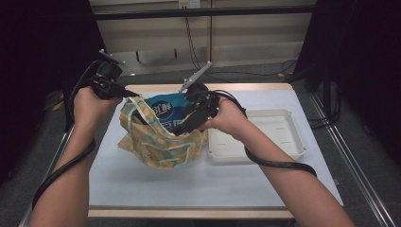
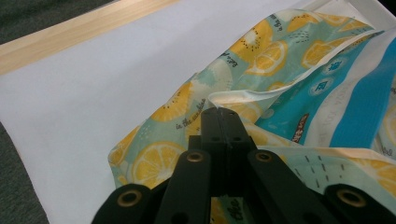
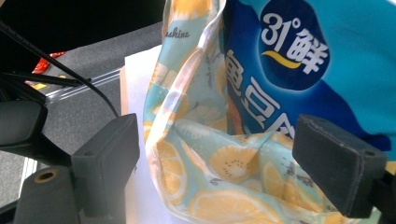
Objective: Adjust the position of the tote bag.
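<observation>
A lemon-print cloth bag (image 1: 161,142) sits on the white table cover, and a blue snack packet (image 1: 165,106) stands in its mouth. My left gripper (image 1: 130,96) is at the bag's upper left rim. In the left gripper view the jaws (image 2: 223,112) are shut on the bag's edge (image 2: 252,51), with the packet (image 2: 359,98) inside to the right. My right gripper (image 1: 182,125) reaches into the bag's mouth from the right. In the right gripper view it (image 3: 219,149) stands open; the bag fabric (image 3: 219,172) and the packet (image 3: 303,60) lie ahead between the wide-apart pads (image 3: 109,149), untouched.
A shallow white tray (image 1: 283,142) lies right of the bag, near the table's right edge. The white cover (image 1: 189,184) runs to a wooden front edge. Cables trail from both grippers along the forearms. Dark floor surrounds the table.
</observation>
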Demonstrator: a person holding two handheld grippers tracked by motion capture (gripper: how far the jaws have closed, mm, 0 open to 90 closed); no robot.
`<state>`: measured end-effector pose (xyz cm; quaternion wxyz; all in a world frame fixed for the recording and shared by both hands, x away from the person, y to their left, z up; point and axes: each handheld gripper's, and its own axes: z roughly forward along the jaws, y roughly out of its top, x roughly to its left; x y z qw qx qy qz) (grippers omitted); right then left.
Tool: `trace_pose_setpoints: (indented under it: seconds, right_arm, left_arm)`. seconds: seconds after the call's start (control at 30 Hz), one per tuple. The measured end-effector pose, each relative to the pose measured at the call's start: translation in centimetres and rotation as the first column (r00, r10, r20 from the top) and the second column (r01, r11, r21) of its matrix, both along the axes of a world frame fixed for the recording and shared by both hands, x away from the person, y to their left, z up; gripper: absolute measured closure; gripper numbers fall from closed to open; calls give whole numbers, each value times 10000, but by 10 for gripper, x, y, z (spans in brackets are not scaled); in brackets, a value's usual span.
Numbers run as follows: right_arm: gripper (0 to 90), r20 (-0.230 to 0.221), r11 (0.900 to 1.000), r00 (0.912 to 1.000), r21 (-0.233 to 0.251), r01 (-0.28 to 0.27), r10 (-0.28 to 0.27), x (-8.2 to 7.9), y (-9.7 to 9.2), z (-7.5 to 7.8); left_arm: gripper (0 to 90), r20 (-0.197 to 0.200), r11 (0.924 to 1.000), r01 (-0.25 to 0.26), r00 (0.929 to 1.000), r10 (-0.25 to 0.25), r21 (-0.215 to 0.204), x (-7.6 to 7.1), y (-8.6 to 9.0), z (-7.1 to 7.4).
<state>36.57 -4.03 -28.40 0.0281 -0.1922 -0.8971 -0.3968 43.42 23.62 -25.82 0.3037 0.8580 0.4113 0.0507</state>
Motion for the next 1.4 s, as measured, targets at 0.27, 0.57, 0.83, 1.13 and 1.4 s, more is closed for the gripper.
trace_pose_setpoints:
  seconds: [0.27, 0.57, 0.83, 1.13, 1.4]
  right_arm:
    - [169, 15, 9994, 9996, -201, -265, 266, -3, 4, -3]
    - [517, -696, 9958, 9954, -589, -698, 656, -2, 5, -8]
    - [851, -766, 9985, 9957, -115, -530, 520, 2, -4, 3]
    - [876, -574, 9994, 9983, 346, -32, 52, 13, -23, 26]
    - [895, -352, 9977, 9983, 486, 475, -458, 22, -33, 45]
  left_arm:
    - [900, -20, 10000, -55, 10000, 54, -41, 0, -1, 0]
    - [900, 18, 10000, 8, 10000, -8, -68, -1, 2, 0]
    - [900, -26, 9998, 45, 10000, -45, -175, -2, 4, -1]
    - [900, -127, 9989, 73, 9999, -79, -457, -4, 7, -2]
    - [898, -180, 9992, 300, 9994, -304, -246, -4, 10, -4]
